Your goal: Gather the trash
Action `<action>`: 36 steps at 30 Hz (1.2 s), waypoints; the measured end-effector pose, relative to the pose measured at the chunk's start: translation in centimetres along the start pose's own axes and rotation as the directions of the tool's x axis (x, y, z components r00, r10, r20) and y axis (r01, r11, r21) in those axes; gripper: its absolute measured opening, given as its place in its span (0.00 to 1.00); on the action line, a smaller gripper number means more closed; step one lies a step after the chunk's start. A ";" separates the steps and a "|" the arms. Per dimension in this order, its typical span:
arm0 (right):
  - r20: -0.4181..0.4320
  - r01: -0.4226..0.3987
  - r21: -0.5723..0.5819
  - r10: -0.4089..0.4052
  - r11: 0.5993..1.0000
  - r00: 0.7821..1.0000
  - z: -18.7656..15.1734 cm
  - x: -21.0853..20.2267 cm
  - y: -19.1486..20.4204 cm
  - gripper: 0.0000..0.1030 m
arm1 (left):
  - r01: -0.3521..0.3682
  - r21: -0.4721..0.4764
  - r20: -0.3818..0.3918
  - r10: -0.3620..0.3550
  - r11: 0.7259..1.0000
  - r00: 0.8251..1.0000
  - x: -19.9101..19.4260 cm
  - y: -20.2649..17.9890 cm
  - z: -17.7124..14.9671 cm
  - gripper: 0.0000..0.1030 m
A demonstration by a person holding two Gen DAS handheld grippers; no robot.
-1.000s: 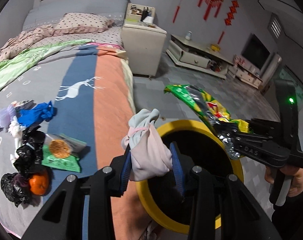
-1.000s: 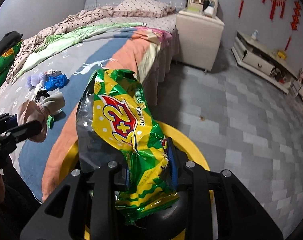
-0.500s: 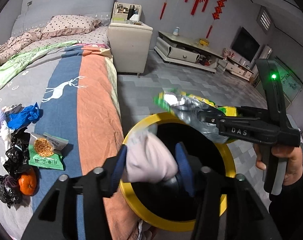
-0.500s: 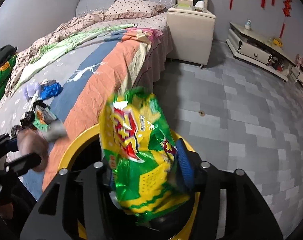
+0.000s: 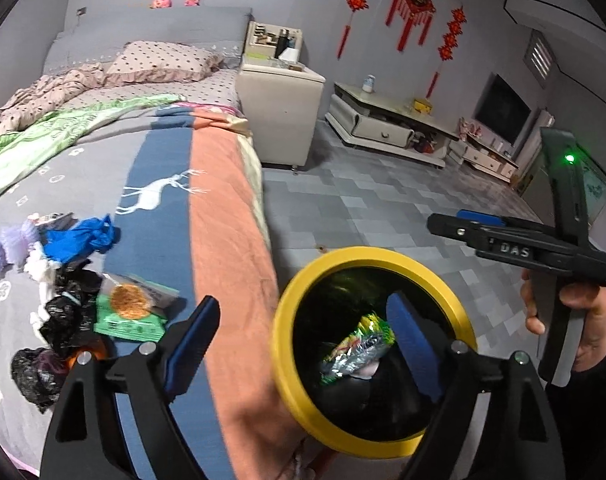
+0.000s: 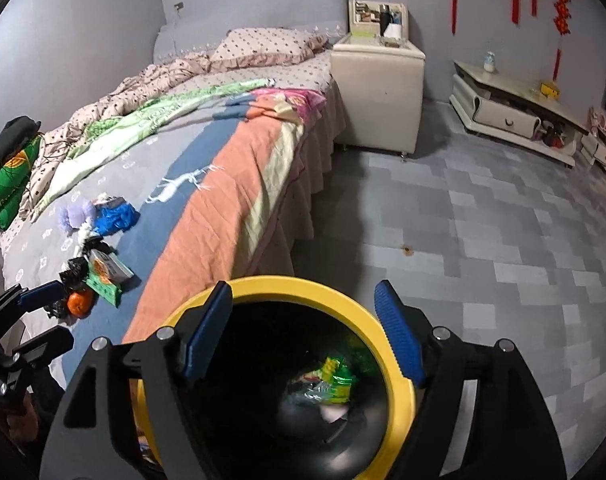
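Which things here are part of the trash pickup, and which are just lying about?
Job:
yellow-rimmed bin
snack wrapper inside it
black bags
blue bag
cookie packet

Bystanders:
pillow
nightstand
TV stand

Both grippers, left and right, are opening, now empty; wrapper and cloth lie in the bin.
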State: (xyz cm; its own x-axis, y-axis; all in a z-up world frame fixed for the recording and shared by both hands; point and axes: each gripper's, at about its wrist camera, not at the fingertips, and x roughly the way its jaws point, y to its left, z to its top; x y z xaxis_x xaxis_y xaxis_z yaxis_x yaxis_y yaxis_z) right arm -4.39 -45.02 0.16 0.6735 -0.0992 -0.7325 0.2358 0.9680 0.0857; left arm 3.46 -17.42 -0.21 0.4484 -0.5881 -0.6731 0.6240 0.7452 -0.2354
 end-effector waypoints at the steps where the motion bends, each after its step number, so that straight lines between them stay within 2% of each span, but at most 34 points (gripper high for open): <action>1: 0.008 -0.014 -0.004 0.014 1.000 1.000 0.2 -0.1 0.4 0.68 | -0.011 -0.003 0.008 0.011 1.000 1.000 -0.3 0.4 0.0 0.81; 8: 0.075 -0.123 -0.074 0.129 0.990 0.989 1.5 -0.2 5.4 0.68 | -0.097 -0.048 0.058 0.099 0.994 0.993 -2.7 4.2 -0.2 0.84; 14: 0.083 -0.210 -0.153 0.224 0.966 0.971 2.7 0.9 10.3 0.68 | -0.166 -0.117 0.081 0.176 0.979 0.981 -4.7 8.2 -0.8 0.84; 21: 0.030 -0.266 -0.214 0.279 0.940 0.960 3.6 3.5 15.2 0.68 | -0.249 -0.176 0.075 0.265 0.952 0.961 -6.5 12.5 -2.0 0.84; 28: -0.028 -0.289 -0.269 0.293 0.919 0.956 3.7 6.6 18.9 0.68 | -0.316 -0.239 0.037 0.334 0.918 0.942 -7.0 17.1 -3.9 0.84; 36: -0.124 -0.322 -0.301 0.298 0.897 0.946 3.1 11.3 22.4 0.68 | -0.361 -0.290 -0.029 0.369 0.886 0.929 -6.0 21.1 -6.4 0.84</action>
State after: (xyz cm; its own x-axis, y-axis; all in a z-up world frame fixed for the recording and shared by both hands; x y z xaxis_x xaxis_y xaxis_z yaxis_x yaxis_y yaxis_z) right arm 10.66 -25.19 -4.15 0.6211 0.2234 -0.7512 -0.2164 0.9701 0.1096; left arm 9.83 3.82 -5.61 0.6287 -0.2620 -0.7322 0.2056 0.9640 -0.1685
